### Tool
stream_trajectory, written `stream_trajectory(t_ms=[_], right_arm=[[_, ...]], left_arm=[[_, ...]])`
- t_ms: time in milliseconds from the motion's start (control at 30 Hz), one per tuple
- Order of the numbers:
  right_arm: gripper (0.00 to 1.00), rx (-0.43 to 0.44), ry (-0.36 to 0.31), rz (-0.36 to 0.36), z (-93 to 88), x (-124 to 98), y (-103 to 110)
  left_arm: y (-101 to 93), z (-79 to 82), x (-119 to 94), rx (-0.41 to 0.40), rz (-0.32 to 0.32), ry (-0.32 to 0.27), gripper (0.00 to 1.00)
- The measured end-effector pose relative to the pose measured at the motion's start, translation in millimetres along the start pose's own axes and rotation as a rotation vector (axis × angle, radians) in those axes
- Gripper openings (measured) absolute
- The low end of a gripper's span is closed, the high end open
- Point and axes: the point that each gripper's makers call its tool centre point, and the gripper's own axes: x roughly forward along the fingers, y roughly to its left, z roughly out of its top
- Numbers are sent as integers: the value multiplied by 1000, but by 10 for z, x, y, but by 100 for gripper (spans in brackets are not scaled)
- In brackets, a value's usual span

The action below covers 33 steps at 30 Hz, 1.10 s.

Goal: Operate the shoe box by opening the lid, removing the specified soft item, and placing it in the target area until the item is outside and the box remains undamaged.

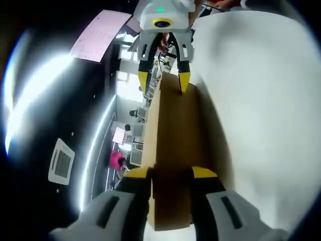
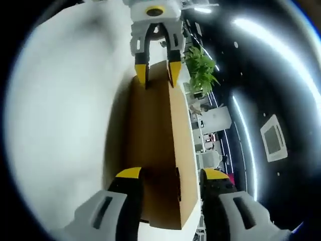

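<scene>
Both grippers hold the cardboard lid [image 1: 175, 150] by its ends: left gripper [image 1: 170, 173] and right gripper [image 2: 168, 173] each clamp its edge, over the white table [image 1: 261, 100].

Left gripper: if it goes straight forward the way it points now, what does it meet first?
Probably the cardboard lid that sits between the left gripper jaws; beyond it, the right gripper on the far end.

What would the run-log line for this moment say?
stage: box handling | left gripper: around one end of cardboard box | right gripper: around opposite end | surface: white table | soft item: unseen
</scene>
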Motion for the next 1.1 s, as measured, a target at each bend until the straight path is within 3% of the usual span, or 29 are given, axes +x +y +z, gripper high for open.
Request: stream_trajectory(t_ms=[267, 1100], right_arm=[[31, -36, 1, 38, 20, 19, 110], [30, -39, 11, 27, -1, 13, 95]], left_arm=[[-5, 8, 2, -11, 5, 4, 30], [3, 19, 16, -23, 31, 22, 30]])
